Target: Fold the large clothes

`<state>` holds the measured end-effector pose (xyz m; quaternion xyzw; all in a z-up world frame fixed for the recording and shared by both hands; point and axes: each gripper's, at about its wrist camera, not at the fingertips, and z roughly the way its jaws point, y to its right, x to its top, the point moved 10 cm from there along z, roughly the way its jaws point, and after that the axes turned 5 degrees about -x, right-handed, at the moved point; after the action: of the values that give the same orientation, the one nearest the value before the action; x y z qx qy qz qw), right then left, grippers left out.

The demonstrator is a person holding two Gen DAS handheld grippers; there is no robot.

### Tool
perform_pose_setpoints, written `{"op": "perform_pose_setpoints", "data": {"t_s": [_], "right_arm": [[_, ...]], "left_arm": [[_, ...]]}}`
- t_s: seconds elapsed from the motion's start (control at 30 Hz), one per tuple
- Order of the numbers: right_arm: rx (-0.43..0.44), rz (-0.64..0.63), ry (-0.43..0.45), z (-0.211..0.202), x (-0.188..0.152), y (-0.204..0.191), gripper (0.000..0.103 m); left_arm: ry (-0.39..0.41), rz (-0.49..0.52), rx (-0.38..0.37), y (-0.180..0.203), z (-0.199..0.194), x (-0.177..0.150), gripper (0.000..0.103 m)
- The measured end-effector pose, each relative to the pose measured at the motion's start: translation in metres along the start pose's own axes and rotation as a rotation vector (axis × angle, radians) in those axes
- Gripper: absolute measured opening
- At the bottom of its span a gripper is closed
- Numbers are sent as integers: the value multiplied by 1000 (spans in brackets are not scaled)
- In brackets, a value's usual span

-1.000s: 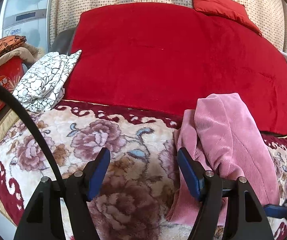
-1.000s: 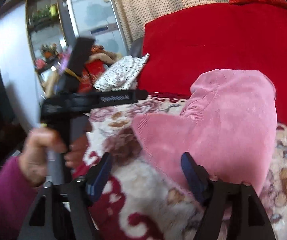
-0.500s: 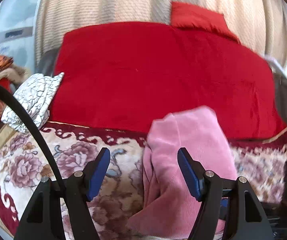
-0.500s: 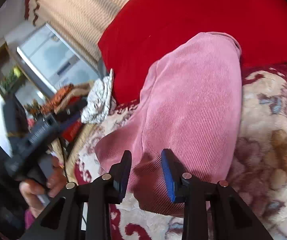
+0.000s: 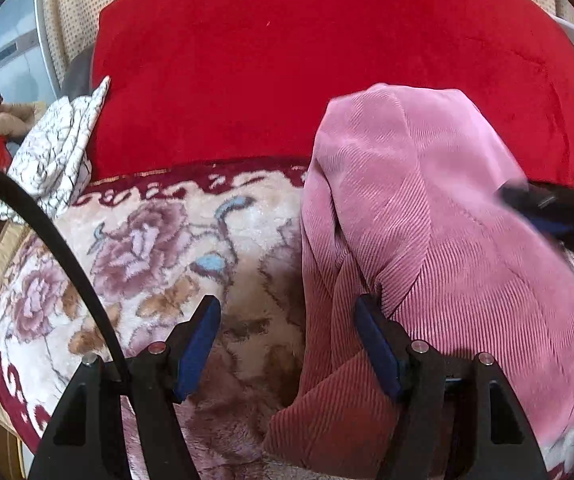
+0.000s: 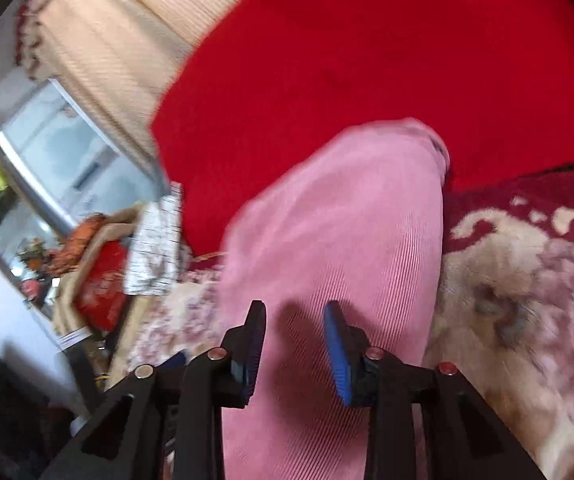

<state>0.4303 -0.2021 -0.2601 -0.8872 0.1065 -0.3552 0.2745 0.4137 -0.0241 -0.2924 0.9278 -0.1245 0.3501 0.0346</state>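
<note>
The pink garment lies on the floral blanket, in front of the red cushion. Its long axis runs from near to far, with the rounded far end resting against the cushion and the near end going out of the picture at the bottom. It is a ribbed fabric, folded lengthwise into a narrow bundle.

The left gripper is wide open; its right finger lies on the left edge of the garment, its left finger over the bare blanket. The right gripper has just been closing, and the garment is between its jaws, but a gap still shows on both sides, so the pads do not press it yet.

Compared with one second ago, the garment looks larger and closer in the left view, and the right view is rolled, so the room at the left stands tilted.

The right view is blurred. In the left view a dark, blurred shape at the right edge cannot be identified. A white patterned cloth lies far left.
</note>
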Motion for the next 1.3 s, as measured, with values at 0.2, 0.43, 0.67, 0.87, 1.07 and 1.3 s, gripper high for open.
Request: {"op": "perform_pose_setpoints", "data": {"t_s": [0.2,0.43,0.67,0.87,1.07,1.3], "right_arm": [[-105,-47,-90,42,-2,12,20],[31,-11,-20,-22,-13,-3,24],[5,-189,-41,-29,-73,-22,26],[-7,-186,-74,-27,-67,-24,25],[68,2,18,-49,-33,-9,70],[5,7,120,-30,22,-5,70]], "left_arm": [[-25,-22,-46,-5,6,-6,71],[13,-127,-116,-22,-14,-4,71],[-56,-48,-1,-25,5,-19,71],[9,-119,-49,-33,-11,-7,71],[92,-197,-158,-30,-26,16,81],[89,-95,-116,-3,-23,18,81]]}}
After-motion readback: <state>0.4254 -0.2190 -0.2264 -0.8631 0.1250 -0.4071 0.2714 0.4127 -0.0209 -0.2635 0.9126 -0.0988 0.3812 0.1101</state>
